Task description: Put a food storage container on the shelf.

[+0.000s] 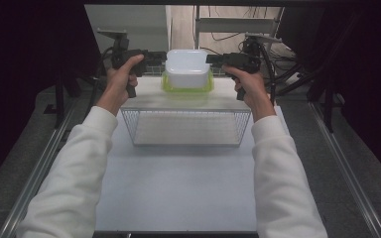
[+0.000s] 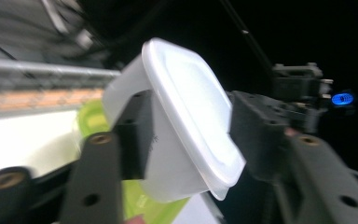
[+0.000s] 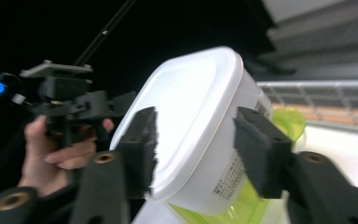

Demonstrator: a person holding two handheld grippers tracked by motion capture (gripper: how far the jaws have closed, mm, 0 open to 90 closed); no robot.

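White tabletop under dark surroundings, with a wire basket (image 1: 186, 127) at mid-frame in the high view. Just above it sits the white tub (image 1: 187, 68), upside down on a green lid (image 1: 188, 87) — squarish, milky, a printed label on one wall. The left gripper (image 1: 155, 58) flanks it from the left, the right gripper (image 1: 217, 59) from the right, equally near. Both stand part open, jaws straddling the tub's walls — pads apparently clear.

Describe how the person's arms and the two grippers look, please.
Both arms wear long white sleeves. The left gripper and right gripper are black, with pistol-like handles, black cables trailing away, flat black jaws with brass-coloured rivets, and dark foam pads. A small blue light glows on the right gripper.
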